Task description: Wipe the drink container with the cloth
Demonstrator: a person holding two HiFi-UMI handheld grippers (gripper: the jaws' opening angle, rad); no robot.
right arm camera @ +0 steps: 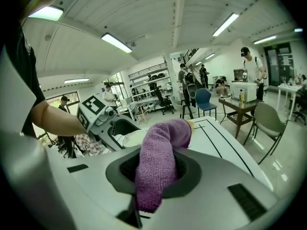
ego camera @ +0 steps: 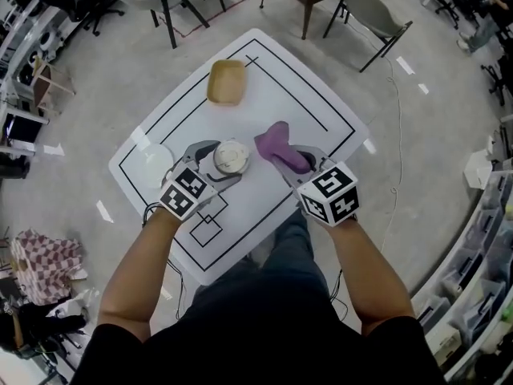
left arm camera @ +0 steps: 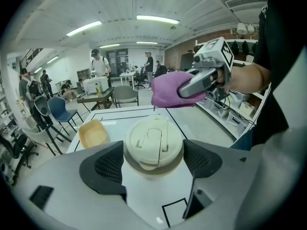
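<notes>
Drink container (ego camera: 231, 157), seen from above near the middle of the white tabletop (ego camera: 321, 111), which is marked with black lines. Only its round off-white lid with a flip tab shows clearly; the body below is hidden under the lid. The left tongs (ego camera: 221, 165) are clenched on it, one dark pad against each side just under the lid. Just to its right, a purple cloth (ego camera: 276, 144) hangs bunched from the right tongs (ego camera: 296, 160), which are clamped on its middle, with one end sticking up and the other drooping. Whether cloth and container touch cannot be told. Farther back on the tabletop sits a shallow tan tray (ego camera: 226, 81), well apart. Both bare forearms reach forward from the lower edge, the hands mostly hidden behind the marker cubes.
</notes>
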